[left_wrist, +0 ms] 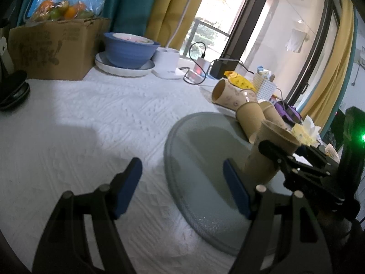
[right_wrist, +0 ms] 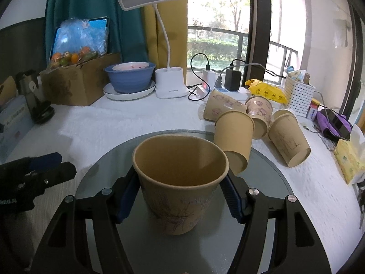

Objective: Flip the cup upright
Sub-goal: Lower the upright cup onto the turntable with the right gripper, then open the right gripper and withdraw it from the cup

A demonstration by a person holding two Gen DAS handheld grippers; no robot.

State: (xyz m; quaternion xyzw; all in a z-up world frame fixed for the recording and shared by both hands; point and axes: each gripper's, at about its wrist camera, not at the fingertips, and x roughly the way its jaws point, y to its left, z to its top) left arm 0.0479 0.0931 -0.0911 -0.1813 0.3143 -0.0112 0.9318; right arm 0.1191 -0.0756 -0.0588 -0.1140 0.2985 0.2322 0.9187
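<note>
L gripper [left_wrist: 182, 182]: jaws wide apart, nothing between them; hovers over white bench cloth [left_wrist: 95, 114], its R finger above edge of grey round tray [left_wrist: 205, 217]. Seen in R wrist view at far left [right_wrist: 49, 166].
R gripper [right_wrist: 178, 196]: jaws closed onto cup [right_wrist: 178, 182], blue pads [right_wrist: 126, 196] pressed against both sides just under the rim. From L wrist view, grip seen at cup's upper wall [left_wrist: 264, 157].
Cup: brown paper, upright, mouth up, inside looks empty; faint purple drawing on lower wall. Base appears on or just above tray, contact can't be confirmed.
Tray: round, grey, lies on bench cloth, under the cup.
Other cups: approx. 5 paper cups behind/right of tray, on their sides; plain brown one [right_wrist: 233, 137] overlaps tray's far rim, another [right_wrist: 289, 137] on cloth to its right, two printed ones [right_wrist: 222, 107] behind.
Background, L to R: cardboard box [right_wrist: 77, 84] w/ bagged fruit, blue bowl [right_wrist: 129, 76] on white plate, white desk lamp [right_wrist: 170, 82], chargers, yellow pack [right_wrist: 267, 91], white basket [right_wrist: 298, 93].
</note>
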